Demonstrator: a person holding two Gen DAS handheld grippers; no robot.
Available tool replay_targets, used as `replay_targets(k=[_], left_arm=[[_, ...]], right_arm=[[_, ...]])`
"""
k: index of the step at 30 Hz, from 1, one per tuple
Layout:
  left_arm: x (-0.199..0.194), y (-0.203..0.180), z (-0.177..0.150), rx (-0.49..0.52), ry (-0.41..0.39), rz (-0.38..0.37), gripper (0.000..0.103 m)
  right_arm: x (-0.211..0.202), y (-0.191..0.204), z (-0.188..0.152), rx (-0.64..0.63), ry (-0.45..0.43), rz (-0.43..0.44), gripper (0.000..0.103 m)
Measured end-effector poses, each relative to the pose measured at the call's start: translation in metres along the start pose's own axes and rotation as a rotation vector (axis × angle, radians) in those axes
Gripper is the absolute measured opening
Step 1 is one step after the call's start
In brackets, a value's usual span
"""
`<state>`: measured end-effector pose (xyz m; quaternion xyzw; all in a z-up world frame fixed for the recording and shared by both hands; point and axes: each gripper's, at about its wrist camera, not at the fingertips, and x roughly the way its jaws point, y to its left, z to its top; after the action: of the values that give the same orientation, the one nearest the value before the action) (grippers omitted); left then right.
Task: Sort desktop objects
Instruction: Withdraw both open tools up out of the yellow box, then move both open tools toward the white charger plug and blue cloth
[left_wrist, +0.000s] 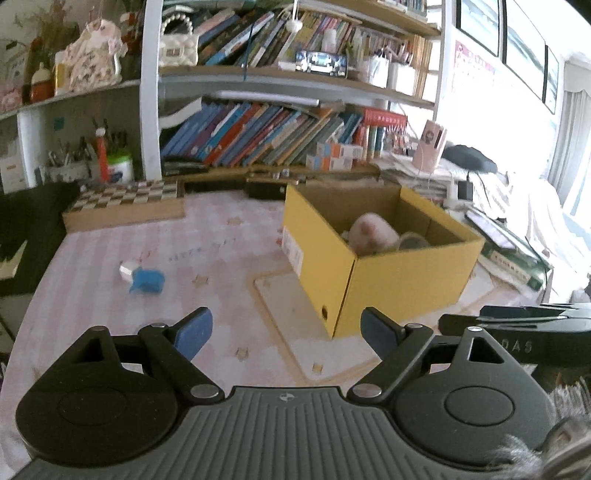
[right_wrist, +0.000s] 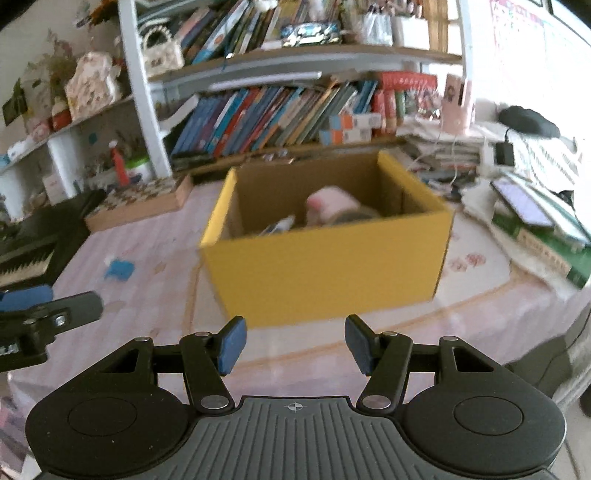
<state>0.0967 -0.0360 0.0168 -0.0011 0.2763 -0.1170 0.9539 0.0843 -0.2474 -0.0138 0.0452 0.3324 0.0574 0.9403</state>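
Observation:
A yellow cardboard box (left_wrist: 399, 284) stands open on the desk, right of centre; it also shows in the right wrist view (right_wrist: 325, 273). Inside lie a pale pink plush toy (left_wrist: 369, 232), a tape roll (left_wrist: 413, 242) and some small items (right_wrist: 277, 227). A small blue object with a white cap (left_wrist: 144, 278) lies on the desk to the left, also in the right wrist view (right_wrist: 119, 268). My left gripper (left_wrist: 286, 332) is open and empty above the desk near the box's front corner. My right gripper (right_wrist: 294, 341) is open and empty in front of the box.
A checkered board box (left_wrist: 125, 205) sits at the back left. Bookshelves (left_wrist: 266, 136) line the back. Stacked books and papers (right_wrist: 535, 225) crowd the right side. A white flat board (left_wrist: 291, 317) lies under the box. A dark keyboard (right_wrist: 26, 254) lies at far left.

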Motion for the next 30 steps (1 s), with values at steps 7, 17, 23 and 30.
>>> replay_targets(k=[7, 17, 23, 30], left_arm=[[-0.010, 0.016, -0.017, 0.014, 0.055, -0.028, 0.091], [-0.027, 0.044, -0.033, 0.018, 0.079, -0.031, 0.092], [-0.038, 0.061, -0.042, 0.013, 0.084, -0.022, 0.092], [-0.052, 0.086, -0.051, -0.014, 0.081, 0.015, 0.092]], right_arm=[[-0.009, 0.035, -0.021, -0.041, 0.037, 0.031, 0.066], [-0.015, 0.069, -0.040, -0.040, 0.065, 0.048, 0.066], [-0.015, 0.091, -0.047, -0.056, 0.077, 0.067, 0.066], [-0.013, 0.120, -0.052, -0.093, 0.085, 0.105, 0.067]])
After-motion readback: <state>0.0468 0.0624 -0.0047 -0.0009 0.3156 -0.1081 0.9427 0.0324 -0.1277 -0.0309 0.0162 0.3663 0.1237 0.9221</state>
